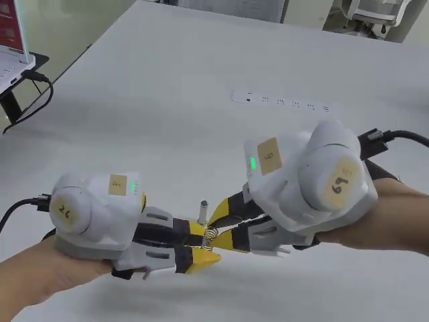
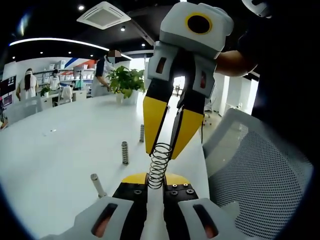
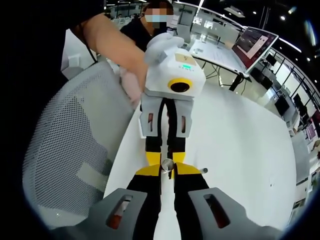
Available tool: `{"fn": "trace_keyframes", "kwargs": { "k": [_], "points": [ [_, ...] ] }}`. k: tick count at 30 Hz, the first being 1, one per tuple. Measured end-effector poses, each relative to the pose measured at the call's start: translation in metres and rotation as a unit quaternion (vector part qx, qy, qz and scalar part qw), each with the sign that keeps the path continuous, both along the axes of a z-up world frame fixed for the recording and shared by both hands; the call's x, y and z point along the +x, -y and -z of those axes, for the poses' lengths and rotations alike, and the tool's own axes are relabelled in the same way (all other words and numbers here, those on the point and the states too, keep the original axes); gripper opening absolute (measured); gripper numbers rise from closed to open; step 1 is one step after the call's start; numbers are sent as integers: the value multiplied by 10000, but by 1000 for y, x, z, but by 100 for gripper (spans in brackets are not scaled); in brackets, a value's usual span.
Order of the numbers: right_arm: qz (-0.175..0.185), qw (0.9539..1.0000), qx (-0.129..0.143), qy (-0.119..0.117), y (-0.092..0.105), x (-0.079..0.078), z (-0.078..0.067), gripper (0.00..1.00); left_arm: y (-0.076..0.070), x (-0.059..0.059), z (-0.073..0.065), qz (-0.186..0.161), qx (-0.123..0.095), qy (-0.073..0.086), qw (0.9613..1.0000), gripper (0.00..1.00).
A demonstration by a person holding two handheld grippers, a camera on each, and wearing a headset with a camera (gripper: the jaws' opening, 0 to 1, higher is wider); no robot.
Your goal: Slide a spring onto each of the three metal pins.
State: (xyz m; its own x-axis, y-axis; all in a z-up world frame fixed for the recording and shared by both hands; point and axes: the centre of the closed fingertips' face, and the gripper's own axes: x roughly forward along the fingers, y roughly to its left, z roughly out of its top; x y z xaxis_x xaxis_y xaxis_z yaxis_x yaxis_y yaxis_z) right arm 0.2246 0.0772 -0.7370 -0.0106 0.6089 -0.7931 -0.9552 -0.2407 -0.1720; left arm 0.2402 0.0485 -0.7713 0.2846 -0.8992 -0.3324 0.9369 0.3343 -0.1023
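Observation:
A small steel spring (image 1: 210, 238) hangs in the air between my two grippers, just above the white table (image 1: 167, 100). My left gripper (image 1: 204, 247) is shut on the spring's (image 2: 159, 162) lower end. My right gripper (image 1: 218, 230) comes in from the opposite side, and its yellow jaws are shut on the upper end. In the right gripper view the spring (image 3: 167, 164) shows end-on between both pairs of jaws. A bare metal pin (image 1: 203, 209) stands upright just behind the spring. The left gripper view shows that bare pin (image 2: 97, 185) and two pins wearing springs (image 2: 125, 152) (image 2: 141, 133) farther off.
A white power strip (image 1: 281, 102) lies mid-table and a laptop (image 1: 10, 40) with a black cable sits at the far left edge. A mesh office chair (image 2: 250, 165) stands close by the table's near edge. People stand in the background.

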Motion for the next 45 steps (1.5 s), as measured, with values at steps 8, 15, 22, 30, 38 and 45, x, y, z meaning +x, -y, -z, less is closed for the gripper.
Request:
{"fn": "trace_keyframes", "kwargs": {
  "k": [8, 15, 22, 30, 38, 45],
  "points": [
    [-51, 10000, -21, 37, -2, 1, -1, 5, -3, 1, -2, -53, -13, 50, 10000, 5],
    [-26, 10000, -38, 86, -2, 4, -3, 5, -4, 3, -6, -106, -79, 103, 9999, 10],
    [41, 10000, -2, 89, -1, 7, -4, 5, -8, 3, -4, -173, -68, 118, 9998, 18],
    [101, 9999, 21, 92, 0, 11, -5, 5, -18, 8, -8, -424, -132, 174, 9989, 29],
    [180, 9998, 41, 82, 0, 14, -5, 5, -38, 15, -10, -897, -311, 164, 9953, 50],
    [186, 9998, 23, 88, 2, 15, -3, 5, -51, 20, -9, -1186, -336, 199, 9922, 61]
  ]
}}
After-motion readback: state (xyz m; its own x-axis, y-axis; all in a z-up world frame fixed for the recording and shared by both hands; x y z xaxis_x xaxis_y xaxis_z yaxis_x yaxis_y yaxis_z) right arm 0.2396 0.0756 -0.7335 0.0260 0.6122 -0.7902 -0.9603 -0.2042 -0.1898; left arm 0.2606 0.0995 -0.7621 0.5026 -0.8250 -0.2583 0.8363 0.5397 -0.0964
